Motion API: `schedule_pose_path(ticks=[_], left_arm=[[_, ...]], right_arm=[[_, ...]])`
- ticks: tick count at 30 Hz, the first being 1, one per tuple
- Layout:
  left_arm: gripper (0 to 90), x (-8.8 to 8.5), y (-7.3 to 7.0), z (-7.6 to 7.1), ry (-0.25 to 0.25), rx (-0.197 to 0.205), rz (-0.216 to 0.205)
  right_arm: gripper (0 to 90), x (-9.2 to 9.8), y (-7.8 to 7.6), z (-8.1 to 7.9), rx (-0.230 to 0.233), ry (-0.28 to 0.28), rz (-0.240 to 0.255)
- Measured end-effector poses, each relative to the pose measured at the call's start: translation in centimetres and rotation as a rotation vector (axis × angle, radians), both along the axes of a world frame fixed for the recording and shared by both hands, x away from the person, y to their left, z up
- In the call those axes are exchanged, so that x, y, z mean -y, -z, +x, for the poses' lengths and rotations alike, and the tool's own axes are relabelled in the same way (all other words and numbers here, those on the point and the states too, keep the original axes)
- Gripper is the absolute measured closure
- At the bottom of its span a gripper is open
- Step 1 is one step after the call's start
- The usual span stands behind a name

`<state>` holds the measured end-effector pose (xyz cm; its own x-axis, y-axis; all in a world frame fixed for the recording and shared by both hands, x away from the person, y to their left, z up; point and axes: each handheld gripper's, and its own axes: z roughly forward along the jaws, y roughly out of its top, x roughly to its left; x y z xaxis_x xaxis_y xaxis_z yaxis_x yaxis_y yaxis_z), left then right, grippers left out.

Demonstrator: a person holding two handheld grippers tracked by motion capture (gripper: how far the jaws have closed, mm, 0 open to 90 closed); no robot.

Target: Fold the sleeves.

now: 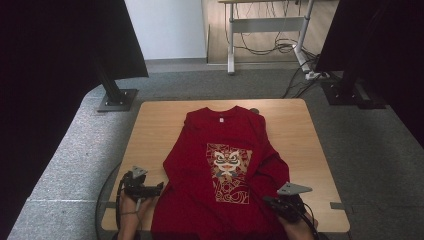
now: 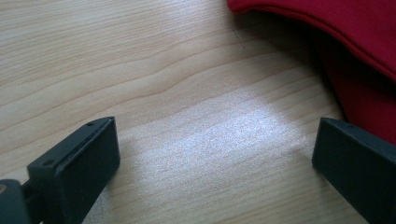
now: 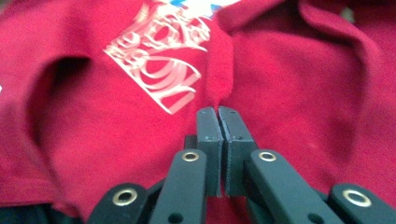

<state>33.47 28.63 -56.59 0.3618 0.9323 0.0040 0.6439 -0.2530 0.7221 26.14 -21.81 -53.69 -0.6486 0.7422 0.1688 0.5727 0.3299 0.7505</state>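
1. The red shirt (image 1: 220,170) lies face up on the bench (image 1: 300,140), collar at the far edge, mostly unfolded.
2. Your right gripper (image 3: 218,112) has pinched a ridge of cloth beside the shirt's print (image 3: 159,60), jaws closed on it.
3. Your left gripper (image 1: 159,188) waits wide apart and empty beside the shirt's left edge; folding appears barely begun.

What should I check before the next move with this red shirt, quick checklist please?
1. Right tool shut on a pinched ridge of the red shirt: ok.
2. Left tool on fabric: not ok, jaws stand open over bare table, shirt edge beside one jaw.
3. Shirt lying on the table, print up: ok.
4. Near hem fully on the table: cannot tell, it runs to the bottom edge of the high view.
5. Sleeves flat: not ok, folds show near the right tool.
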Motion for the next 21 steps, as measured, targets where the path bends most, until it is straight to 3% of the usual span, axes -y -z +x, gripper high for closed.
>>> schedule_pose_path(ticks=[8,18,21], left_arm=[[0.7,0.0,0.0,0.0,0.000,0.000,0.000],[0.8,0.0,0.0,0.0,0.000,0.000,0.000],[0.7,0.0,0.0,0.0,0.001,0.000,0.000]], right_arm=[[87.7,-4.5,-0.8,0.1,-0.002,-0.106,0.032],[87.4,-9.5,0.5,1.1,-0.030,-0.176,0.012],[78.6,-9.8,0.5,1.6,-0.031,-0.184,0.044]])
